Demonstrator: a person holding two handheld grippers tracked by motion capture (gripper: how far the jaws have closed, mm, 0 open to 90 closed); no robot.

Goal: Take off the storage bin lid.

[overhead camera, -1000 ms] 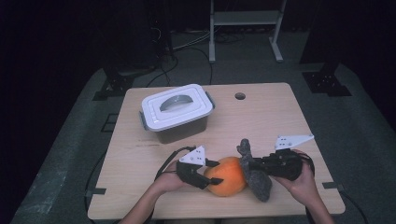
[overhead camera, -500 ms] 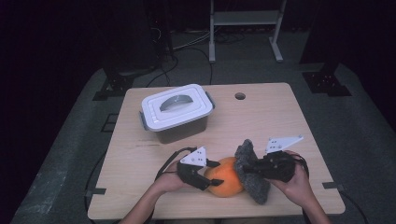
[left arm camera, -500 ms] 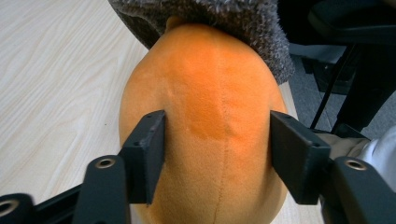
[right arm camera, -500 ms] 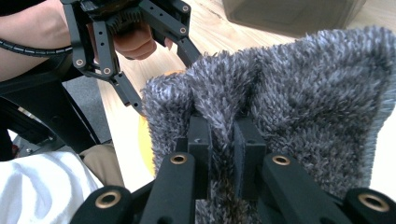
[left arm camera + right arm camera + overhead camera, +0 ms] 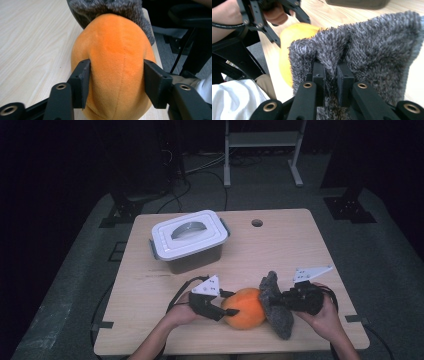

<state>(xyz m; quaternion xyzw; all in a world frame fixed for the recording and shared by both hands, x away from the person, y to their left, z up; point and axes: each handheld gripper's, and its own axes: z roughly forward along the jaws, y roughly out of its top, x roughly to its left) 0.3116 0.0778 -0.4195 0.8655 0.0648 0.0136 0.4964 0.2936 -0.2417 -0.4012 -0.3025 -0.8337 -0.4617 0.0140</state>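
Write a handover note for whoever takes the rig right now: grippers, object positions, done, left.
Left gripper: fingers pressed on the orange plush, having just closed further.
Right gripper: shut on a fold of the grey fuzzy cloth.
Positions: plush on the table's near edge, cloth against its right side. Lidded white box stands behind, lid on.
Done: both items gripped.
Left: apparently wiping the plush with the cloth; box not opened.

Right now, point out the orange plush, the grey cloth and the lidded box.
Orange plush (image 5: 245,308), high view, its top.
Grey cloth (image 5: 372,42), right gripper view, its fuzzy face.
Lidded box (image 5: 189,236), high view, its lid.
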